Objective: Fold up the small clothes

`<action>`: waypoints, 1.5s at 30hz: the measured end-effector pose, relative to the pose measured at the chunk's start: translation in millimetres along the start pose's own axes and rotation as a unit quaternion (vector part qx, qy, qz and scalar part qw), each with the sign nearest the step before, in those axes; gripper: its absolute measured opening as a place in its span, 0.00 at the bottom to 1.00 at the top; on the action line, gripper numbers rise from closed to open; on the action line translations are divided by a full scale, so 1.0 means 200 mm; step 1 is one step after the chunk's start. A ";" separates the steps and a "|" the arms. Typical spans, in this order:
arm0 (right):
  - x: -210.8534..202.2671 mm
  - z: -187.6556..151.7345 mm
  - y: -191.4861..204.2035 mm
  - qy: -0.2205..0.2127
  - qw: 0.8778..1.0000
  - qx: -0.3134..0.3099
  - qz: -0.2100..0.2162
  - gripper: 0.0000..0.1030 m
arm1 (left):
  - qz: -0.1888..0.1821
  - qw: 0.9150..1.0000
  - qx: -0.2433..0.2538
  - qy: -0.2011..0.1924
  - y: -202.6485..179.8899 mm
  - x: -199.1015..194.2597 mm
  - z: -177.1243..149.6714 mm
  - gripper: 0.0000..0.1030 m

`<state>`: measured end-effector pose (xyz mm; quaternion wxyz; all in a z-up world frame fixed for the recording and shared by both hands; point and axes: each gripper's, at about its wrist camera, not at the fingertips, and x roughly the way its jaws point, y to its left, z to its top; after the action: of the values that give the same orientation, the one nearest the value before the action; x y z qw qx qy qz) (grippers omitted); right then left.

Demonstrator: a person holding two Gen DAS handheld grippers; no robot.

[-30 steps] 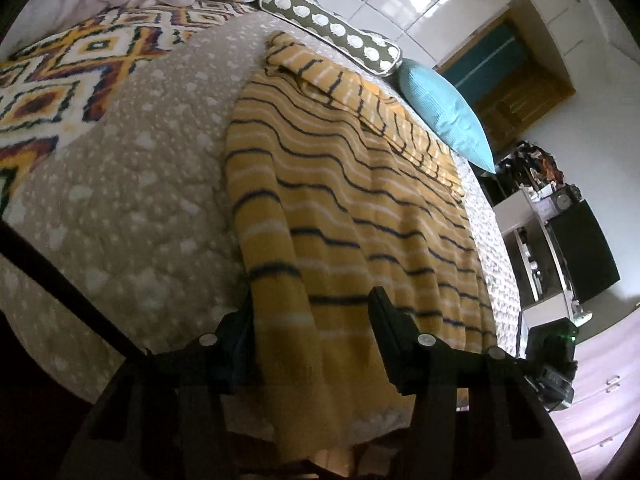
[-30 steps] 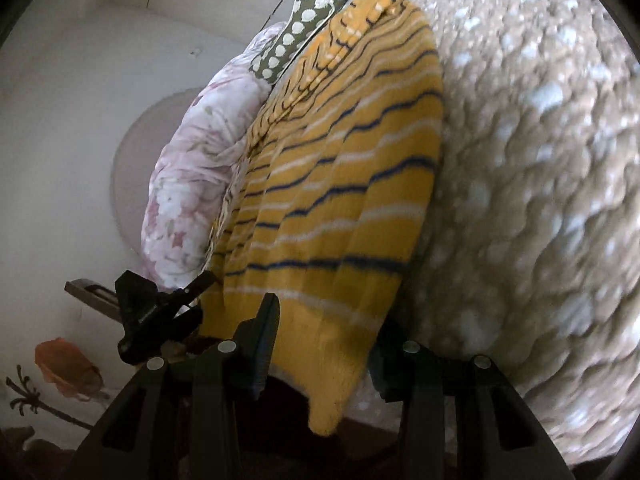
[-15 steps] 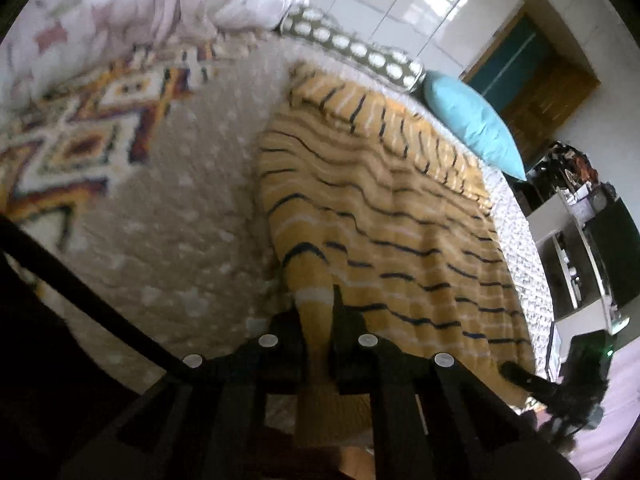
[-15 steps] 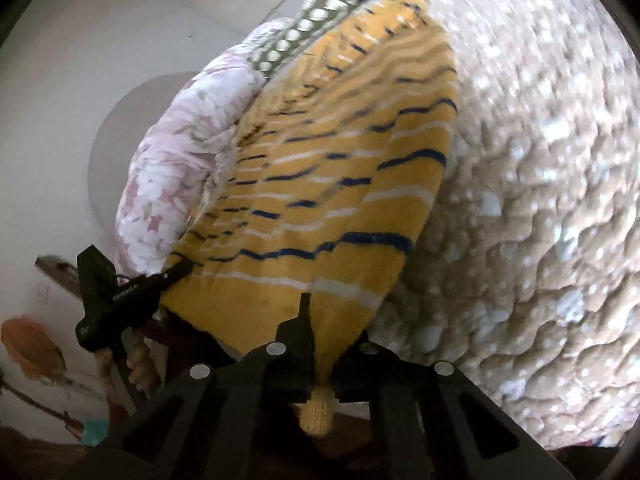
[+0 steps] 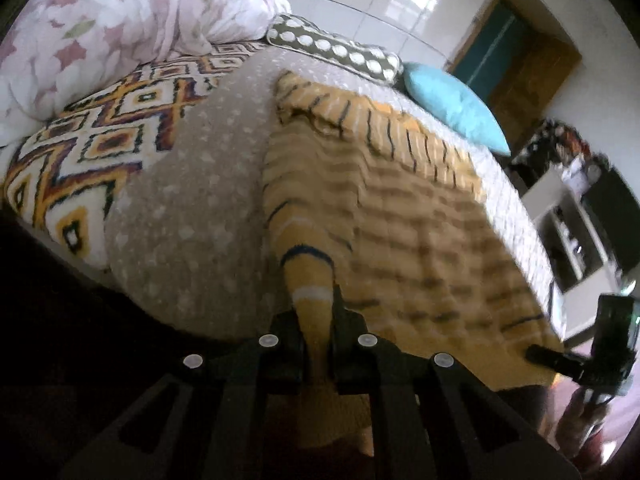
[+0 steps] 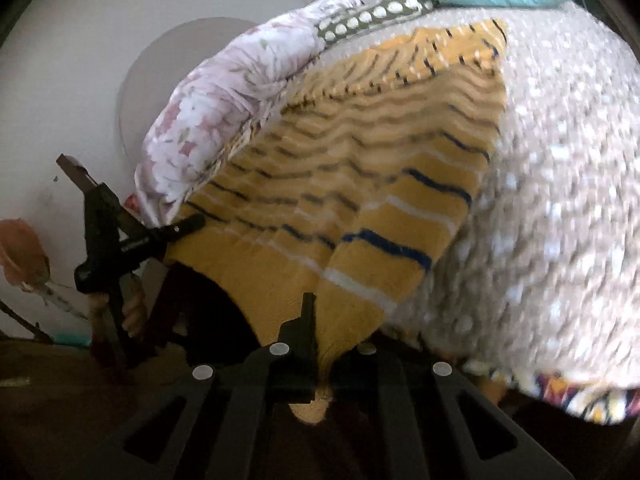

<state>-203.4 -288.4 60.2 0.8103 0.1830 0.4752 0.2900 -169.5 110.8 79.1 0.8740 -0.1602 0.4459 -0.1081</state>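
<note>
left tool: fingers together, clamped on the near left corner of the yellow striped sweater. right tool: fingers likewise together, clamped on the near right corner of the same hem. each tool also shows in the other's view, at the opposite corner of the hem.

the sweater lies lengthwise on the bed, on the grey dotted cover; the near hem is lifted off the bed edge by my two grips, the far end with the sleeve folded across it rests flat near the pillows. the fabric between is blurred, so i cannot tell how much of it is off the cover.

step in hand, as i judge it: the hem is grasped at both corners, first fold not yet made. next move calls for carrying both corners up and forward together, level, so the hem lands square near the far end; uneven height would skew the fold.

count: sweater 1. tools 2. dotted long cushion 1. blue pillow 1. floral quilt 1, bundled at the bed head. patterned blanket 1, diamond print, left of the sweater.
</note>
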 end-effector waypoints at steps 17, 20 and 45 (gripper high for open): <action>0.31 1.31 -0.26 -0.134 0.981 0.020 -0.142 0.05 | 0.105 0.993 0.041 -0.041 -0.28 0.87 1.29 0.08; 0.43 1.43 -0.40 -0.122 0.979 0.043 -0.156 0.05 | 0.115 0.993 0.032 -0.008 -0.27 1.09 1.37 0.09; 0.48 1.76 -0.93 -0.144 0.955 0.205 -0.157 0.56 | 0.061 0.998 -0.017 0.014 0.02 1.16 1.46 0.66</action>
<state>197.2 -375.8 60.5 0.8507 0.3078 0.4254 0.0257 203.8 91.4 65.1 0.8697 -0.1456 0.4691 -0.0493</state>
